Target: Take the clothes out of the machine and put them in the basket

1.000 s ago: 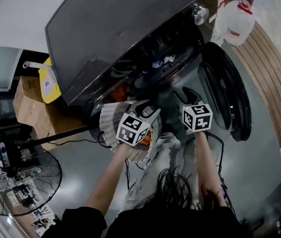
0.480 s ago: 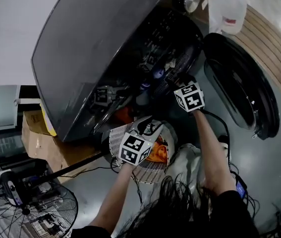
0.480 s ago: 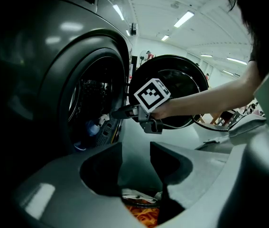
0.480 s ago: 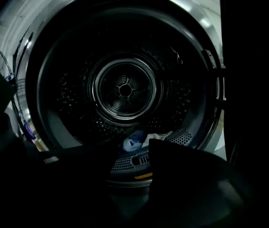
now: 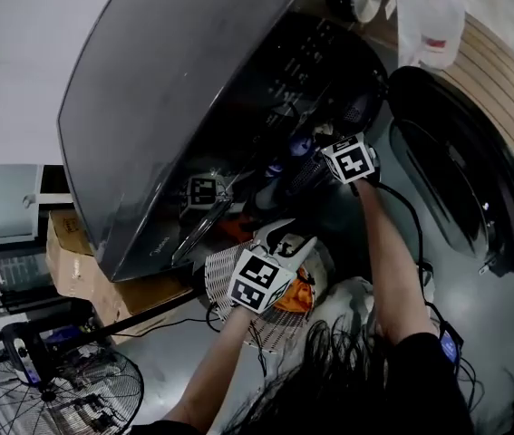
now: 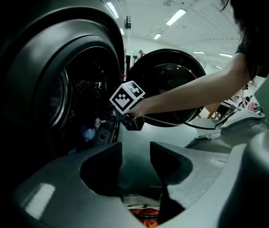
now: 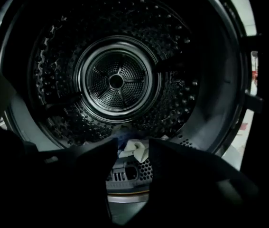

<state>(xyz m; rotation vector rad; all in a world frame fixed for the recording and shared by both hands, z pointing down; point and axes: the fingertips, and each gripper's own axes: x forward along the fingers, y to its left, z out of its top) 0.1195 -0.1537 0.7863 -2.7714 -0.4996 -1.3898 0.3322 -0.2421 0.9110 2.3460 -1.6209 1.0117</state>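
Right gripper (image 7: 132, 175) advanced to drum (image 7: 116, 81) mouth, jaws apart, empty | left gripper (image 6: 135, 172) over basket (image 5: 223, 275), jaws apart, empty

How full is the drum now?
Not empty: a pale cloth lies at the bottom front of the drum.

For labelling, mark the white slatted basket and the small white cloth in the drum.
White slatted basket (image 5: 222, 275): head view, left rim.
Small white cloth (image 7: 135, 148): right gripper view, its middle.
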